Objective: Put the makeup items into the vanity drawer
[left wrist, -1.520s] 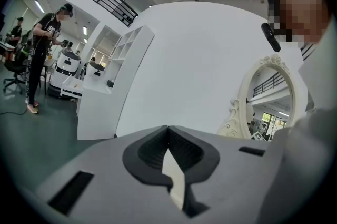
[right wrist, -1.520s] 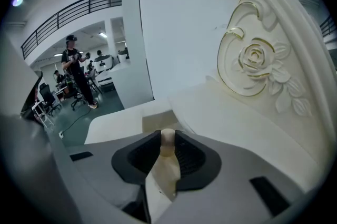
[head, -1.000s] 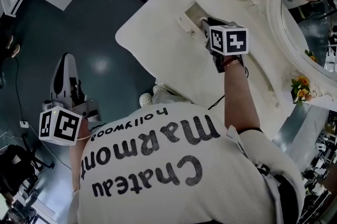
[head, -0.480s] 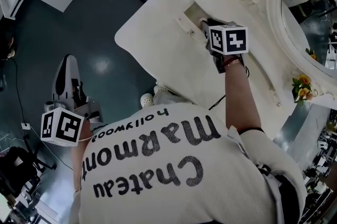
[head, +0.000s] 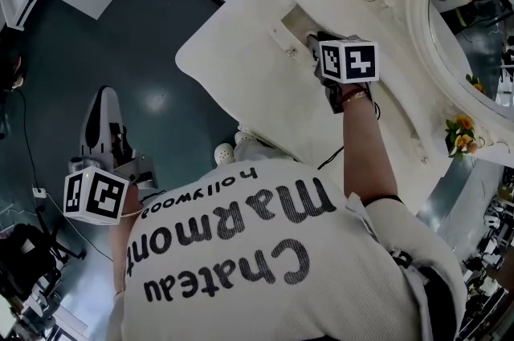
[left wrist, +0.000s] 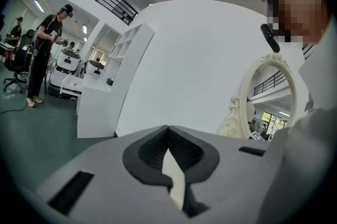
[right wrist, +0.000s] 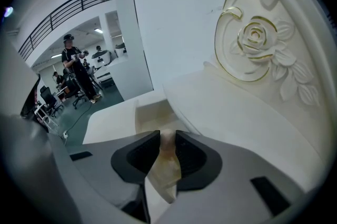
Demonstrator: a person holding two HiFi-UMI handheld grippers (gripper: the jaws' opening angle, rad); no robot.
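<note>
right gripper (right wrist: 167, 136) clamps a pale makeup item (right wrist: 164, 170) at the open drawer (right wrist: 150, 112); left gripper (left wrist: 168, 130) closed, empty. advise lowering well inside before release

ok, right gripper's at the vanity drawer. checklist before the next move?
1. Drawer open: ok, its inside shows past the jaws.
2. Right gripper grip: ok, shut on a pale makeup item.
3. Item lined up over the drawer opening: ok in the right gripper view, and the head view agrees.
4. Free room in the drawer under the item: cannot tell, the jaws cover most of the drawer floor.
5. Left gripper out of the way: ok, shut on nothing, held low beside the person and away from the vanity.
</note>
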